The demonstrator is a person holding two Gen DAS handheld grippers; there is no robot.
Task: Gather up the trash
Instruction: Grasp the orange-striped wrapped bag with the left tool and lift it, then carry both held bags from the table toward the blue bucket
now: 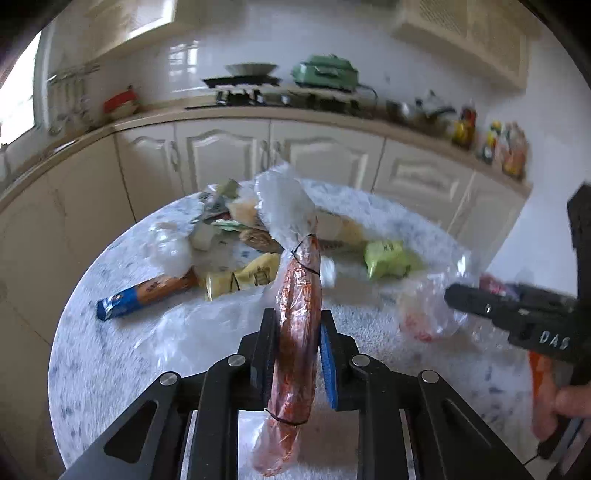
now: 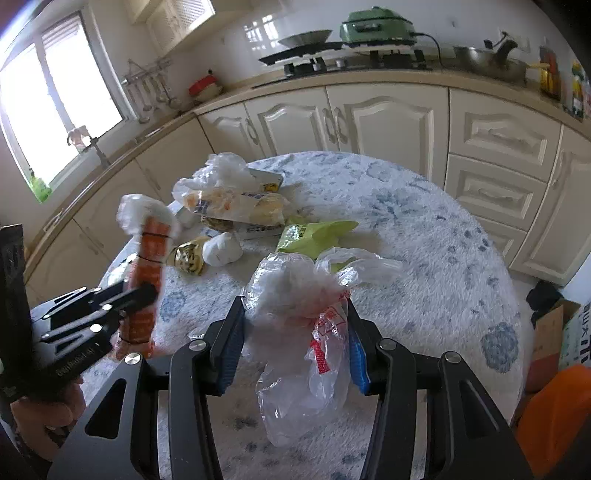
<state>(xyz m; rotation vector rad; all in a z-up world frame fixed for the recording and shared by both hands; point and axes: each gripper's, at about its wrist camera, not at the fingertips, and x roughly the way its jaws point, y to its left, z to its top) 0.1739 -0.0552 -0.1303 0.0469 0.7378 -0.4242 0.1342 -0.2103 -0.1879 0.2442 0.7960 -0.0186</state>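
My left gripper (image 1: 297, 354) is clamped on an orange wrapper (image 1: 299, 317); my right gripper (image 2: 293, 343) pinches a clear plastic bag (image 2: 306, 332). Ahead of both, most wrappers (image 2: 236, 206) remain uncollected on the table (image 2: 424, 236).

1. Behind the table you see cream cabinet doors (image 2: 384, 118) under a long counter.
2. On the stove (image 2: 354, 61) a green cooker (image 2: 376, 26) stands beside a flat pan (image 2: 303, 38).
3. A bright window (image 2: 55, 96) fills your left.
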